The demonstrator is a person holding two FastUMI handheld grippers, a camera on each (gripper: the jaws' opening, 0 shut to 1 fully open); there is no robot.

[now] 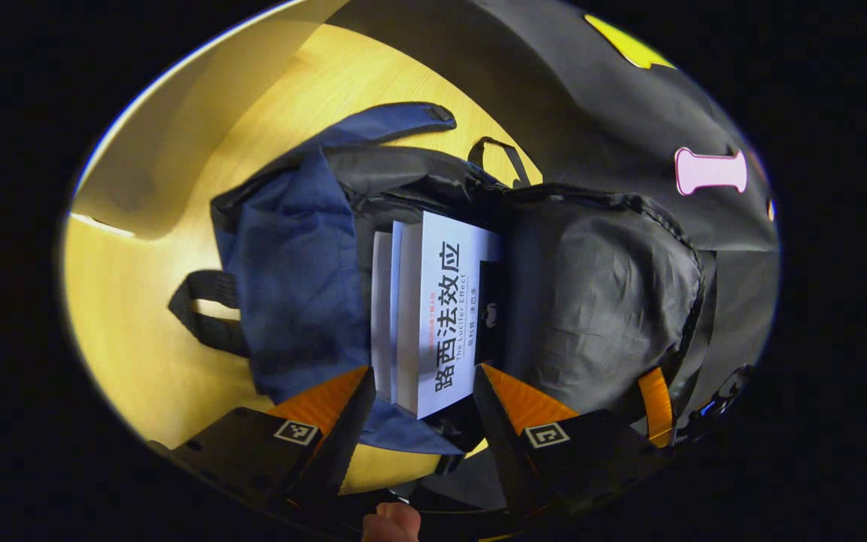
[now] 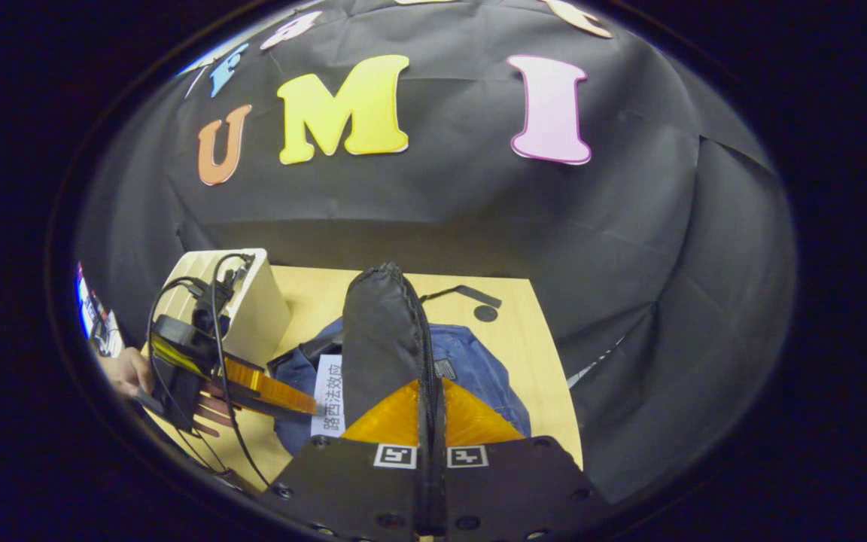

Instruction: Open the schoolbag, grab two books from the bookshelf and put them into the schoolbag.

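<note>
The right gripper [image 2: 430, 421] has its fingers pinched together on the schoolbag flap [image 2: 382, 339], hoisting that dark lining up off the worktop [image 2: 512, 331]. By the look of it, the lift is there to keep the mouth of the schoolbag [image 1: 290, 286] gaping so books can go in cleanly.

Over to the left gripper [image 1: 422, 391]: its fingers stand apart, one on each side of the near end of a white book [image 1: 445, 316] but not pressing on it. The book sits spine-up inside the open compartment, wedged between the blue front panel on the left and the raised black flap on the right. A second book [image 1: 382, 301] shows its pale page edges just beside it, on the left, touching or nearly so. So both books seem to be in the bag, and I'd judge the loading step is at its close.

In the right gripper view the left gripper reaches in from the left, a hand [image 2: 129, 371] behind it, with the pale bookshelf [image 2: 253, 309] standing just beyond on the far left of the worktop. A black strap [image 1: 204, 309] trails off the bag's left side.

What's next? Probably backing the open fingers clear without dragging the book, then letting the flap down.
</note>
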